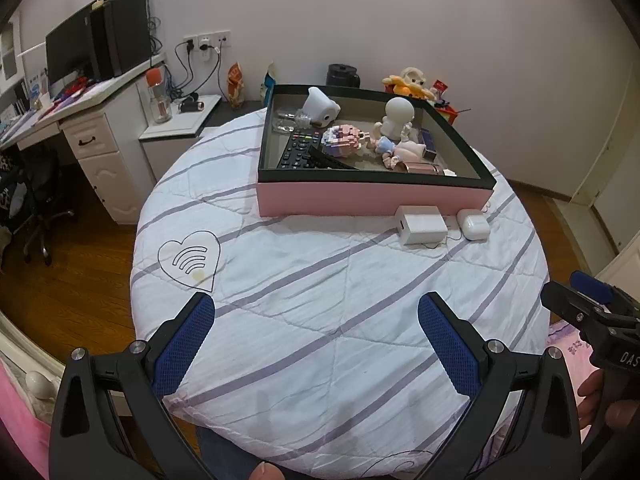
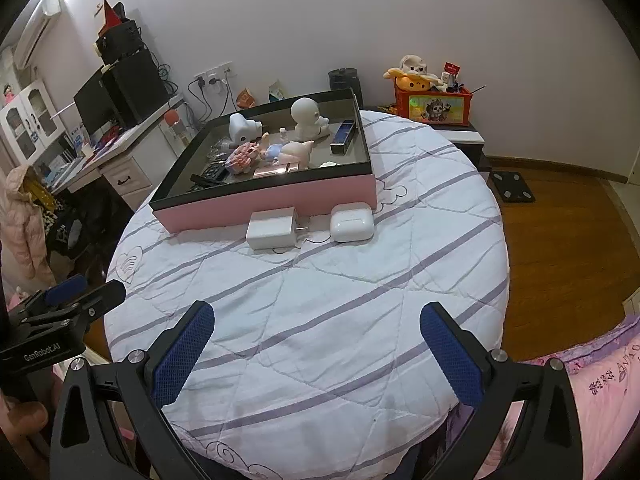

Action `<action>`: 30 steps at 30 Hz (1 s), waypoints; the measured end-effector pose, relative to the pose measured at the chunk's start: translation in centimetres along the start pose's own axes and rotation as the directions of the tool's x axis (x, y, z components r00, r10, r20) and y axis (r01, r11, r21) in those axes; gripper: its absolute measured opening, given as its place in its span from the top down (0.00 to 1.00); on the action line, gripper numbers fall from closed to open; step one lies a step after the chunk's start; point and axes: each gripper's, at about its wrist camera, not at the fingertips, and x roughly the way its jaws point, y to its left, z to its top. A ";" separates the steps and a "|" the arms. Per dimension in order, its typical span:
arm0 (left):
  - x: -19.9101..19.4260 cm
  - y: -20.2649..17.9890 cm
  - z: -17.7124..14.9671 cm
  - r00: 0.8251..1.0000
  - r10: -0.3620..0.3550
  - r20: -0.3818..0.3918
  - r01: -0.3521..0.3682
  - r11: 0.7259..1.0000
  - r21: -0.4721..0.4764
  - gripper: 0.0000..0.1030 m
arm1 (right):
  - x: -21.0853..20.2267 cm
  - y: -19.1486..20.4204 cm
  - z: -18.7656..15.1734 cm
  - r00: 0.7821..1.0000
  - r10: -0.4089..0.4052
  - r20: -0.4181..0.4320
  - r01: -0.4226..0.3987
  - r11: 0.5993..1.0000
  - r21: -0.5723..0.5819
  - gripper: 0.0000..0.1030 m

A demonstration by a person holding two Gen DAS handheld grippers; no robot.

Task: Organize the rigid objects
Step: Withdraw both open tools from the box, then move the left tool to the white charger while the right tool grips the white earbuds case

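White charger (image 2: 271, 228) lies prongs toward the earbud case (image 2: 351, 223); both claws (image 1: 316, 346) (image 2: 318, 350) gape, released.

Black plastic left tongs (image 1: 316, 340) and right tongs (image 2: 318, 344), each with 2 blue mesh-textured pads (image 1: 188, 344), silver screws at the pivots, triangular cut-outs in the arms, white "GenRobot.AI" lettering on one housing, bare fingertips of a hand (image 1: 608, 404) gripping a handle.
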 end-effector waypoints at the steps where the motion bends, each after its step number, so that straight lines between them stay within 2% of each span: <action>1: 0.0 -0.1 0.1 1.000 0.000 0.001 0.000 1.000 0.000 0.00 | 0.0 0.0 0.0 1.000 -0.002 0.000 0.002 1.000 0.000 0.00; 11: 1.3 -1.8 1.1 0.999 -0.013 0.037 0.013 1.000 -0.008 0.00 | 0.5 -0.6 1.3 0.999 -0.014 0.029 0.015 1.000 -0.021 0.00; 16: 3.9 -4.4 2.0 0.999 -0.020 0.032 0.020 1.000 0.010 0.00 | 2.2 -1.9 2.4 0.998 -0.055 0.030 0.056 0.998 -0.037 0.00; 24: 10.3 -9.2 3.4 0.999 -0.022 -0.033 0.023 0.999 0.035 0.00 | 5.2 -4.9 3.4 0.996 -0.089 -0.015 0.089 0.996 -0.010 0.00; 30: 14.1 -10.7 4.3 0.997 -0.009 -0.080 0.011 1.000 0.020 0.00 | 6.0 -7.8 3.6 0.996 -0.085 -0.025 0.086 0.996 0.039 0.00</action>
